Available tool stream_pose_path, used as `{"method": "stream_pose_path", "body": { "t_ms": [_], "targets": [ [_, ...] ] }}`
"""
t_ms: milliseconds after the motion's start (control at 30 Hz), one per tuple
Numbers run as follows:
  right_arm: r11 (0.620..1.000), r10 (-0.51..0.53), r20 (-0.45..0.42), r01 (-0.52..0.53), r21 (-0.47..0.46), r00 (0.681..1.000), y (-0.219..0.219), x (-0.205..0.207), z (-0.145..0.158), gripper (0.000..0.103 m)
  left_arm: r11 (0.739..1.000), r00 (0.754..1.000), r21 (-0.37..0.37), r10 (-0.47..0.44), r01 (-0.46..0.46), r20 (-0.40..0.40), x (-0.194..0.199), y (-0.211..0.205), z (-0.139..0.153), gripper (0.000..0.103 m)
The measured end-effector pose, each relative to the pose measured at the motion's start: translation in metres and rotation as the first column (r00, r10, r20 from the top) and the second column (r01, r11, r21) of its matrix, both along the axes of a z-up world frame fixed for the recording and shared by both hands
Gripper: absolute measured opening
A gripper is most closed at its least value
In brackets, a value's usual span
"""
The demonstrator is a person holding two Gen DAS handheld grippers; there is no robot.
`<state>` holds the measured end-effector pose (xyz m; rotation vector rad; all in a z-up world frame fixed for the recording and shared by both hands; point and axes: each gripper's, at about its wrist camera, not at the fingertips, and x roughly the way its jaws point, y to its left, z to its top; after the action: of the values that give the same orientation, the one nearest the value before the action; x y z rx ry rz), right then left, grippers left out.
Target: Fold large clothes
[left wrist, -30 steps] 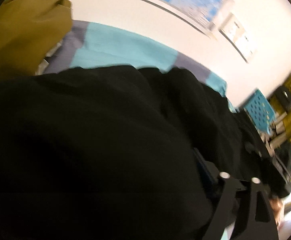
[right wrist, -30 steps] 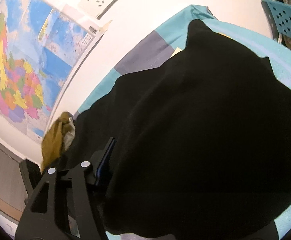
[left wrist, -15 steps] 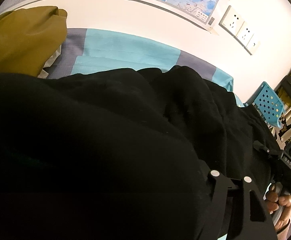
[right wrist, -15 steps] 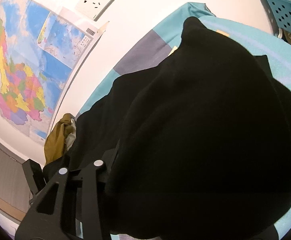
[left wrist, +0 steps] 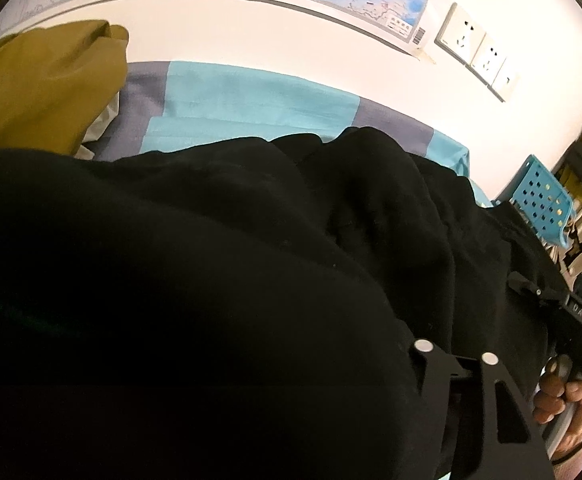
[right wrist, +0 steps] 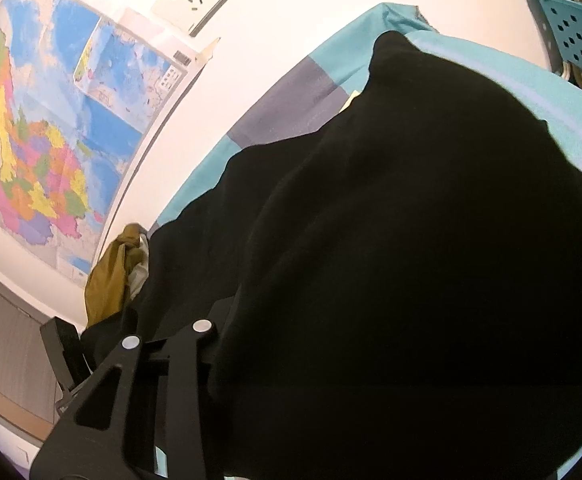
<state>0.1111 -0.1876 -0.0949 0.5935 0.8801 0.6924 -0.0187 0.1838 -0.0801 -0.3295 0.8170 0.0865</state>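
Left wrist: black garment (left wrist: 211, 280) hides both grippers' fingers, grip unclear, mustard cloth (left wrist: 39, 92) beside

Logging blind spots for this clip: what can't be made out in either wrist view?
- Left wrist: the black garment covers the left gripper's fingertips, so its grip is unreadable.
- Right wrist: the same cloth buries the right gripper's fingertips.
- Both views: garment type and fold stage are unclear.
- Left wrist: the olive garment is cut off by the edge.
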Motion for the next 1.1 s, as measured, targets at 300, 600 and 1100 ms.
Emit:
{"method": "stream_pose_path", "body": {
  "t_ms": [300, 600, 1100],
  "targets": [
    [0.995, 0.051, 0.089, -0.058, 0.079, 0.995, -0.009, -0.028, 0.042, 0.024, 0.998, 0.999, -0.056, -0.036, 0.038, 0.040, -0.023, 0.010, 0.027, 0.036],
    [0.998, 0.056, -0.055, -0.054, 0.042, 0.997, -0.006, -0.019, 0.003, 0.057, 0.988, 0.997, -0.136, -0.071, 0.067, -0.029, -0.021, 0.026, 0.002, 0.065],
    [0.996, 0.089, 0.161, -0.091, 0.004, 0.983, 0.009, -0.029, 0.079, 0.021, 0.996, 0.998, -0.063, -0.063, 0.063, -0.003, -0.011, 0.025, 0.041, 0.031]
  ]
}}
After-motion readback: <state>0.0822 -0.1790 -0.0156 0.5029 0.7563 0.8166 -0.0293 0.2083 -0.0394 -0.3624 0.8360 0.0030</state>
